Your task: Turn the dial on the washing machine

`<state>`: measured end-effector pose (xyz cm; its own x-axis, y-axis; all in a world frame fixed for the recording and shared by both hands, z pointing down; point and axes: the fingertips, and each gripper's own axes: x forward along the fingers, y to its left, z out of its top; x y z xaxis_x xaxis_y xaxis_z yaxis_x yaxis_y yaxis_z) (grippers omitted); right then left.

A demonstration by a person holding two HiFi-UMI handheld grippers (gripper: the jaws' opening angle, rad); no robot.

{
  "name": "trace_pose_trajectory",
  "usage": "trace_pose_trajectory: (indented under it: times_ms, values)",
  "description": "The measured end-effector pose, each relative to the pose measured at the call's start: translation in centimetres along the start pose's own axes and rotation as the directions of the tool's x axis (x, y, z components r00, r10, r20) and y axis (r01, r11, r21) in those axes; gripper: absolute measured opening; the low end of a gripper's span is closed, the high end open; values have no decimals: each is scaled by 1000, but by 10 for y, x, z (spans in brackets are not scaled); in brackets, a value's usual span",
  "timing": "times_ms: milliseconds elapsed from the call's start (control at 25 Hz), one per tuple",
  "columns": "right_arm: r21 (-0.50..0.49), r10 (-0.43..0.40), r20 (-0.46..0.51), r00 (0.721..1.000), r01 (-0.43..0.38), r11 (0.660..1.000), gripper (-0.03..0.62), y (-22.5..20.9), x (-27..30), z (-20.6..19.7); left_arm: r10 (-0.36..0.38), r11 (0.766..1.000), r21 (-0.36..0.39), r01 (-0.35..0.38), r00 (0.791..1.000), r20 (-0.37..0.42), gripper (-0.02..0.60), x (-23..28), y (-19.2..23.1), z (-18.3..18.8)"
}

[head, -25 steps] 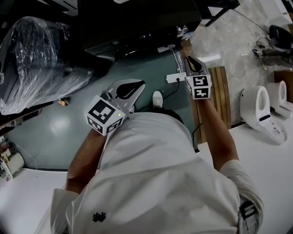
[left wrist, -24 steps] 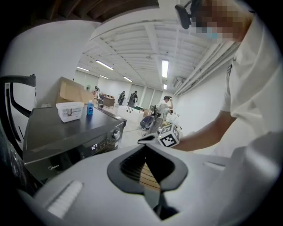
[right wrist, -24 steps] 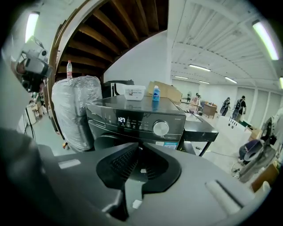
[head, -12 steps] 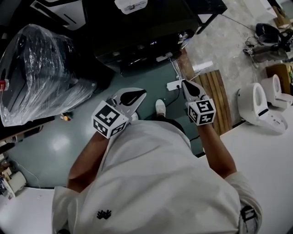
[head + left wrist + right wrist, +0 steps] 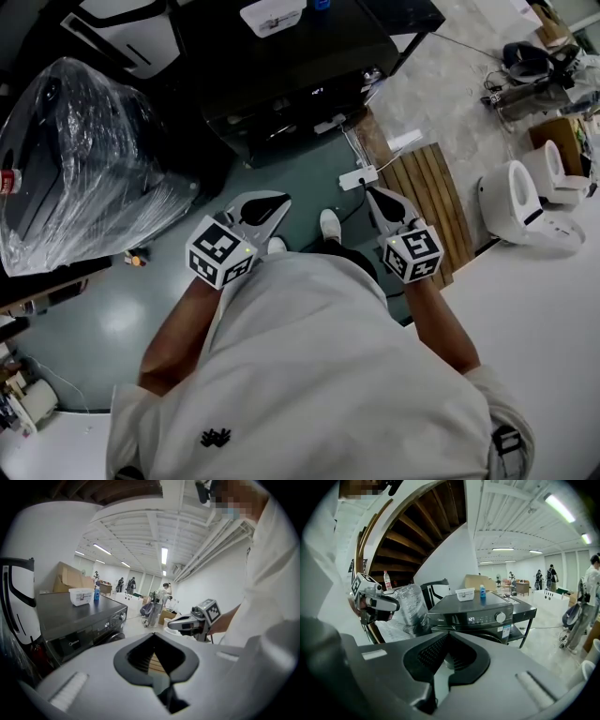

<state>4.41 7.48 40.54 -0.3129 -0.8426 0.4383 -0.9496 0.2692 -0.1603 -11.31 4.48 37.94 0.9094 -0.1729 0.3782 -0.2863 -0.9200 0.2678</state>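
Observation:
The dark washing machine (image 5: 291,66) stands ahead of me on the floor, well beyond both grippers. Its round silver dial (image 5: 500,617) sits at the right end of the control panel, next to a lit display; the dial (image 5: 123,616) also shows small in the left gripper view. My left gripper (image 5: 261,208) is held low in front of the person's body, jaws shut and nothing in them. My right gripper (image 5: 384,204) is beside it at the same height, also shut and holding nothing. Both point toward the machine without touching it.
A white box (image 5: 272,14) and a blue bottle (image 5: 483,591) rest on the machine's top. A plastic-wrapped appliance (image 5: 84,150) stands to its left. A power strip (image 5: 359,177) with cable, a wooden slatted board (image 5: 427,202) and a white toilet (image 5: 511,202) lie to the right.
More of the washing machine's top has come into the head view. Both grippers have slid lower in the picture and sit a little closer together; the right one's jaws have come together.

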Motion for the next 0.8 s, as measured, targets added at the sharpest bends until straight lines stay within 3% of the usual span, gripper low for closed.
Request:
trace_pose_trajectory:
  times_ms: [400, 800]
  values:
    - [-21, -18, 26, 999, 19, 1000, 2, 46, -12, 0, -13, 1000, 3, 13, 1000, 10, 55, -35, 0, -20]
    - [-33, 17, 23, 1000, -16, 999, 2, 81, -6, -4, 25, 999, -27, -25, 1000, 17, 55, -69, 4, -43]
